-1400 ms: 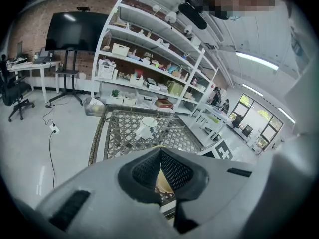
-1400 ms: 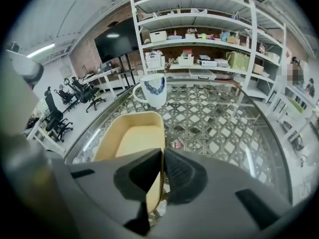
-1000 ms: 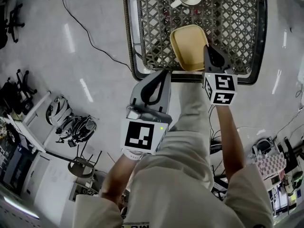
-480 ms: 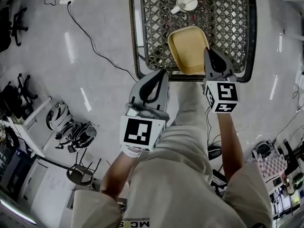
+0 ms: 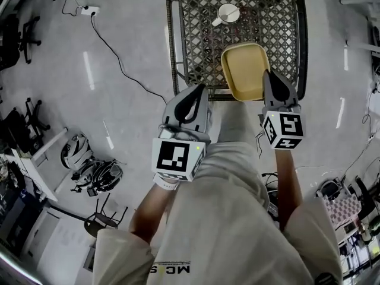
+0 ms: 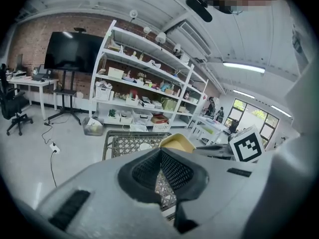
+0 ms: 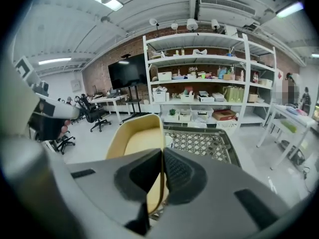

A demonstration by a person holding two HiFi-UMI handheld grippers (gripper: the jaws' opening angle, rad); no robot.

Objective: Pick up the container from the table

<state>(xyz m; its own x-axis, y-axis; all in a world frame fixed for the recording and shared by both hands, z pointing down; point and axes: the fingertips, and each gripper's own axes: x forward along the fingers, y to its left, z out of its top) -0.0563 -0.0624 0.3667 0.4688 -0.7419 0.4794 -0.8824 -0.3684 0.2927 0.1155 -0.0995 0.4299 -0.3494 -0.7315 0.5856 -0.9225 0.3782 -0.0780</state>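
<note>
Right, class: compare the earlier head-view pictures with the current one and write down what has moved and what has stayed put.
The right gripper, jaws clamped on the yellow container throughout, has raised it higher above the lattice table. The container now overlaps the table's near edge. The left gripper, shut and empty, rose a little too. The white cup stayed on the table.

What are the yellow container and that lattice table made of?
Yellow container: probably plastic, with a matte finish. Its wall is thin, smooth and evenly coloured, and its corners are rounded.
Table: a dark open lattice inside a thicker rim. It looks like woven rattan or moulded plastic imitating it, and I cannot tell which.
</note>
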